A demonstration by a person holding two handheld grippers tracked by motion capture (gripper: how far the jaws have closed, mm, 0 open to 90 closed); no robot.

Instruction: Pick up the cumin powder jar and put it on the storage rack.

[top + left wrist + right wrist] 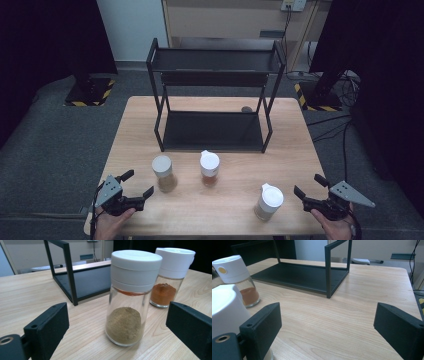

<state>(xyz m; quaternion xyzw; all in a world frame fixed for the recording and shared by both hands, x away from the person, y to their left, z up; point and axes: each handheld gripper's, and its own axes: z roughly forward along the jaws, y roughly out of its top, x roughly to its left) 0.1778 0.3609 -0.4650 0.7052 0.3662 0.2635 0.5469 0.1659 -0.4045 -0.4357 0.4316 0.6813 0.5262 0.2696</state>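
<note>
Nearest us, at the desk's (295, 150) front edge, we hold the left hand-held gripper (131, 185) with its jaws spread wide and nothing between them; the jar of tan spice (163, 173) stands just ahead of it, untouched. In the left gripper view that jar (130, 298) sits between and beyond the two jaws. The right hand-held gripper (309, 187) is likewise wide apart and holds nothing, with the white-capped jar (268, 201) just beside it, on its left. Farther in stands the jar of orange spice (209, 168). Beyond all three, the black two-tier rack (215, 95) sits at the back of the desk.
</note>
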